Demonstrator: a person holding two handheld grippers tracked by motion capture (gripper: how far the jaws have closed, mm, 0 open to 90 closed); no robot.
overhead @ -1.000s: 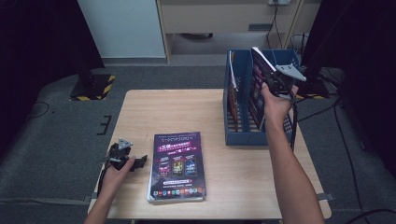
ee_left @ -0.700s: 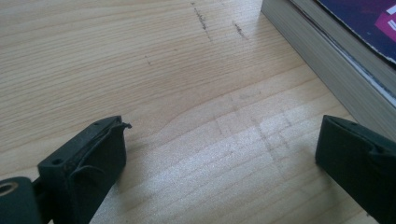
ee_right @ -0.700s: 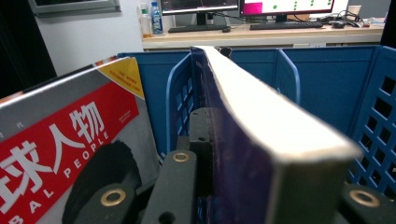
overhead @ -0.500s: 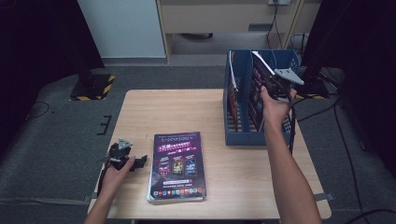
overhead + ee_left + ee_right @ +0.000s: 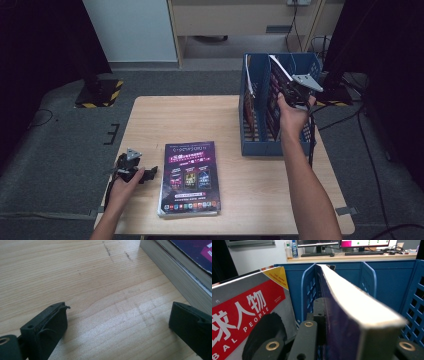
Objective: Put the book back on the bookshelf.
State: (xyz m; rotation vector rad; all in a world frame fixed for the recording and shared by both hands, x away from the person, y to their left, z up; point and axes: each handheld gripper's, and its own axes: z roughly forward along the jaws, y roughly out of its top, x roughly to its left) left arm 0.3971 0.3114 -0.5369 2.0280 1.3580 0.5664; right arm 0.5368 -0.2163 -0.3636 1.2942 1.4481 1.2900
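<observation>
1. Purple-covered book (image 5: 352, 315), clamped between the jaws of the right gripper (image 5: 295, 92); lower than a second ago, its spine now sinking into a slot of the blue file rack (image 5: 252, 145). Filing is nearly done.
2. Magazine (image 5: 244, 322), left of those jaws, already filed; cover reads "PEOPLE" with large Chinese characters.
3. Left gripper (image 5: 131, 170), jaws spread and empty over the wooden table (image 5: 87, 277); stacked magazines (image 5: 191, 180) just beside its right jaw, cover text too small to read.

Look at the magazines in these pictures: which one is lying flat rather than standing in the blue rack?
The purple magazine on the table beside the left gripper. The others stand upright in the blue rack, one clamped by the right gripper.
</observation>
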